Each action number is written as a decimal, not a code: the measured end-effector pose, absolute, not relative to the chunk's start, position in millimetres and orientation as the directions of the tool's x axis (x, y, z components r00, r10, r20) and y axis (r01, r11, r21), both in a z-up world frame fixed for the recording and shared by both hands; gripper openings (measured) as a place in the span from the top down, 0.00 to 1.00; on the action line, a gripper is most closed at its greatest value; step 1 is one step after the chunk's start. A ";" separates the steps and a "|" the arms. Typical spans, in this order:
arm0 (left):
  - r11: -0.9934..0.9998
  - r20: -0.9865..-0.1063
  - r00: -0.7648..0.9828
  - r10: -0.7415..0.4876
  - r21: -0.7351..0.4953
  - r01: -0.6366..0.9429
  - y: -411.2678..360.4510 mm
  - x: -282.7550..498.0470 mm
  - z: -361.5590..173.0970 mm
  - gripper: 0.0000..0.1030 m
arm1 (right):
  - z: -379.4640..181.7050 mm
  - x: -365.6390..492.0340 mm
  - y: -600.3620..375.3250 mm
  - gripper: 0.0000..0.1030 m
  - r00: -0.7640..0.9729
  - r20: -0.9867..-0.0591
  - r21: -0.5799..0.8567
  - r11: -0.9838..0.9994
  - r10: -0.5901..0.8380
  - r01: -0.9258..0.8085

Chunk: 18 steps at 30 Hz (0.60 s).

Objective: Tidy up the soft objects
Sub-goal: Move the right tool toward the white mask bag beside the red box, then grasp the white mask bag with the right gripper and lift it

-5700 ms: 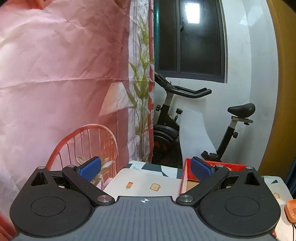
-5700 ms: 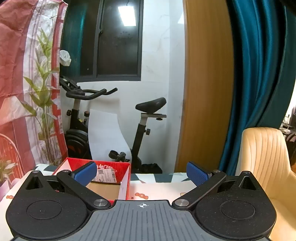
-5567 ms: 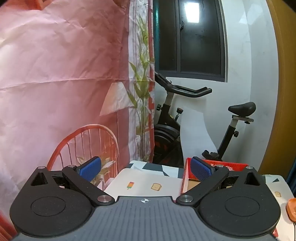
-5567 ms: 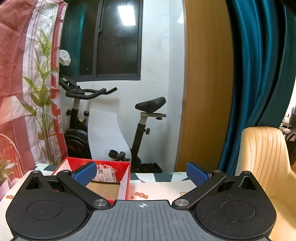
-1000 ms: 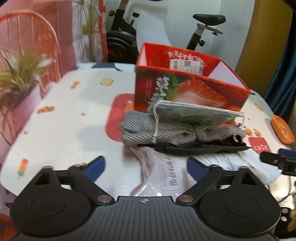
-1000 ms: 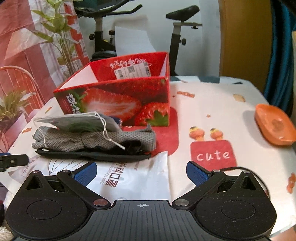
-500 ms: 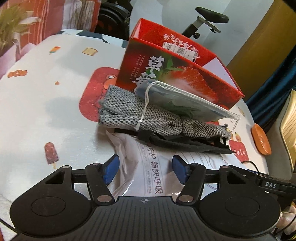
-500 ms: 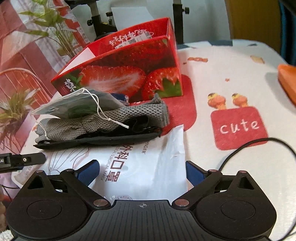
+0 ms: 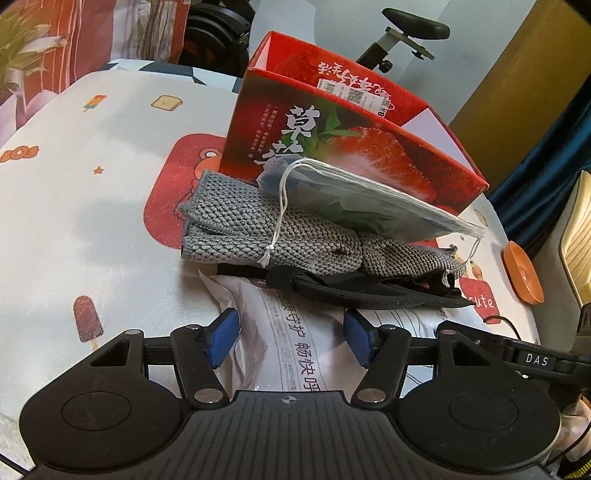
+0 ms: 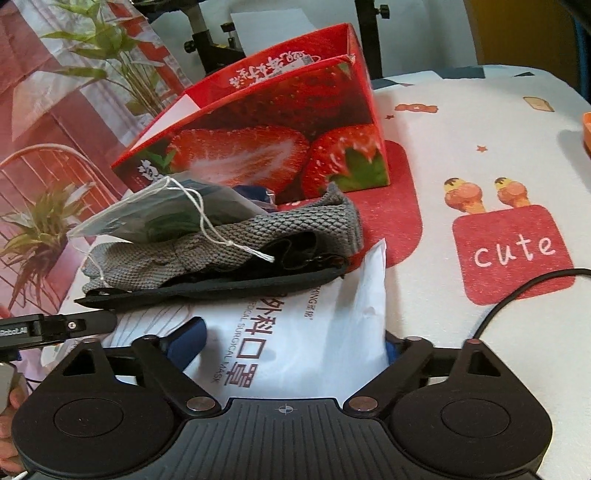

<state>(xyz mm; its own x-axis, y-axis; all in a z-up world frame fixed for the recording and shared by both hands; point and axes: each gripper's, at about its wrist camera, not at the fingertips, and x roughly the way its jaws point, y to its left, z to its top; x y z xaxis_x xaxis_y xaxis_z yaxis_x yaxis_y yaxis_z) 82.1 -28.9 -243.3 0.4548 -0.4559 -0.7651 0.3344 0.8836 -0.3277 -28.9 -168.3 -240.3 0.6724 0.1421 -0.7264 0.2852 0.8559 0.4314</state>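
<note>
A pile of soft things lies on the table in front of a red strawberry box [image 9: 332, 122] [image 10: 266, 144]. At the bottom is a white surgical-mask packet [image 9: 291, 332] [image 10: 295, 332]. On it lie a black strap [image 9: 369, 295] [image 10: 221, 288], a grey knit cloth [image 9: 266, 229] [image 10: 258, 240] and a clear drawstring pouch [image 9: 369, 206] [image 10: 159, 210]. My left gripper [image 9: 291, 338] is open, its blue pads [image 9: 221, 334] either side of the packet's left end. My right gripper [image 10: 291, 347] is open around the packet's right end; its right pad is mostly hidden under the packet.
The table has a white patterned cloth [image 9: 92, 184] [image 10: 480, 122]. An orange dish [image 9: 522, 271] sits at the right edge. A black cable [image 10: 517, 291] lies by the red "cute" patch. An exercise bike [image 9: 402, 33] and a cream chair [image 9: 576, 236] stand beyond.
Both grippers have come down from facing the room to the table and moved in on the white packet. The left jaws have narrowed; the right pads now straddle the packet.
</note>
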 end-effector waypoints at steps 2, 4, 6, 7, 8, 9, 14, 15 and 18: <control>0.885 -0.763 0.463 -0.450 -0.315 0.342 -30.5 79.8 -241.7 0.39 | -236.4 -30.5 -165.6 0.32 0.681 -0.720 0.418 0.865 0.130 0.278; 0.890 -0.764 0.474 -0.438 -0.293 0.350 -31.3 77.1 -239.1 0.42 | -231.2 -32.4 -162.9 0.42 0.685 -0.721 0.388 0.880 0.104 0.274; 0.894 -0.764 0.483 -0.428 -0.280 0.351 -30.9 74.4 -236.8 0.46 | -227.4 -35.4 -161.0 0.47 0.686 -0.722 0.367 0.889 0.086 0.275; 0.894 -0.762 0.485 -0.429 -0.282 0.348 -29.4 73.1 -236.0 0.46 | -224.9 -38.0 -159.5 0.49 0.690 -0.719 0.359 0.893 0.078 0.273; 0.894 -0.761 0.485 -0.430 -0.286 0.344 -27.4 72.0 -235.6 0.46 | -222.8 -40.0 -158.1 0.49 0.693 -0.717 0.353 0.896 0.074 0.269; 0.895 -0.760 0.487 -0.431 -0.289 0.341 -25.7 70.6 -234.6 0.47 | -220.5 -42.4 -156.1 0.50 0.696 -0.715 0.345 0.901 0.070 0.263; 0.894 -0.739 0.514 -0.435 -0.283 0.349 -20.8 61.1 -223.2 0.47 | -206.1 -50.9 -143.8 0.50 0.716 -0.697 0.294 0.929 0.048 0.224; 0.893 -0.734 0.520 -0.437 -0.285 0.349 -20.2 59.3 -220.8 0.47 | -203.0 -52.1 -141.9 0.50 0.721 -0.691 0.285 0.934 0.044 0.217; 0.891 -0.718 0.536 -0.445 -0.293 0.347 -15.7 54.0 -214.0 0.47 | -195.2 -55.1 -136.6 0.50 0.736 -0.675 0.269 0.943 0.040 0.196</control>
